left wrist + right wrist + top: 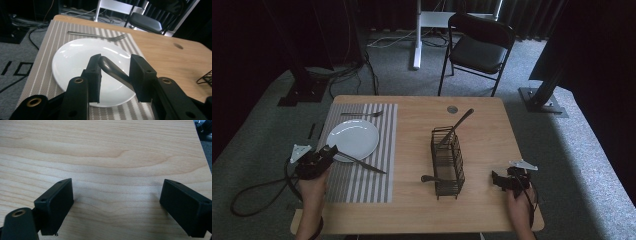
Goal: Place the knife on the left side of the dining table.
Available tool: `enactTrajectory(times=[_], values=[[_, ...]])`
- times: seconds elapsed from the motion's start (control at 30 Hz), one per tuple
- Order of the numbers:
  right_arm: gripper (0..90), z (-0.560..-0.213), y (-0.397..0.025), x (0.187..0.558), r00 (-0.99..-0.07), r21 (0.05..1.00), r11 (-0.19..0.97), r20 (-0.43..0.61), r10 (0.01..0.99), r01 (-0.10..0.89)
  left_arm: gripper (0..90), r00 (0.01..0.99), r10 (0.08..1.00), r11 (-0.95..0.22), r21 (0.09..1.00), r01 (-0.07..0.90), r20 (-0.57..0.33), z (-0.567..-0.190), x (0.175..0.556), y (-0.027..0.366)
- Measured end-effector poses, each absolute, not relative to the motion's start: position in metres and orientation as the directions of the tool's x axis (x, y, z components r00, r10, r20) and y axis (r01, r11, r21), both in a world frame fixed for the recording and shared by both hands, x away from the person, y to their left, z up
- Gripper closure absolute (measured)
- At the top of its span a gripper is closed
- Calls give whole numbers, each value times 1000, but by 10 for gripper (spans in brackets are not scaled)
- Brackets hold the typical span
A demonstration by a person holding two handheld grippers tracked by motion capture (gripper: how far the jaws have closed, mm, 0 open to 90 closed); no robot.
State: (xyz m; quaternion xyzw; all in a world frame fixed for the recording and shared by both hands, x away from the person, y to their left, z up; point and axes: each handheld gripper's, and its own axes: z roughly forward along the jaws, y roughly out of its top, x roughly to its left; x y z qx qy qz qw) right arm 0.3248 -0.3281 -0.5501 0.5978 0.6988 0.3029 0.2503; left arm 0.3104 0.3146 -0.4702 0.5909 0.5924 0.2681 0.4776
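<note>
High view, left gripper (328, 151): sits at the near-left rim of the white plate (353, 140), its fingers around the handle end of a knife (362, 163) whose blade runs away from them across the striped placemat (379, 150), so the setting looks half laid
High view, fork (361, 114): lies beyond the plate from those fingers, along the mat's far edge, already where a laid place would want it
High view, wire caddy (447, 161): stands mid-bench, between the two grippers; one utensil leans out of its far end and a dark handle pokes from its near side, probably stock for the setting
High view, right gripper (498, 180): low on the bench (482, 125) to the right of the caddy, carrying nothing, seemingly waiting its turn

Left gripper view, fingers (93, 75): set on either side of the dark knife handle (113, 70), which crosses the gap aslant over the plate; a sliver of space shows beside it, so I cannot tell if they are clamped or just closing

Right gripper view, fingers (56, 202): wide apart over bare wood, nothing between them
</note>
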Motion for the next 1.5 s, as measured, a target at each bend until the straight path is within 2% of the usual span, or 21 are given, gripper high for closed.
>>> enactTrajectory(times=[0.53, 0.93, 1.07, 1.5], values=[[112, -550, -328, 325, -160, 722, 102, 12, 987, 684, 597, 128, 937, 231, 851, 472, -325, -497, 309, 335], [112, -550, -328, 325, -160, 722, 102, 12, 987, 684, 554, 103, 953, 196, 837, 510, -286, -511, 305, 342], [112, -550, -328, 325, -160, 722, 102, 12, 987, 684, 553, 104, 936, 231, 810, 538, -335, -519, 306, 350], [112, -550, -328, 325, -160, 722, 102, 12, 987, 684, 537, 93, 936, 224, 775, 591, -341, -532, 318, 356]])
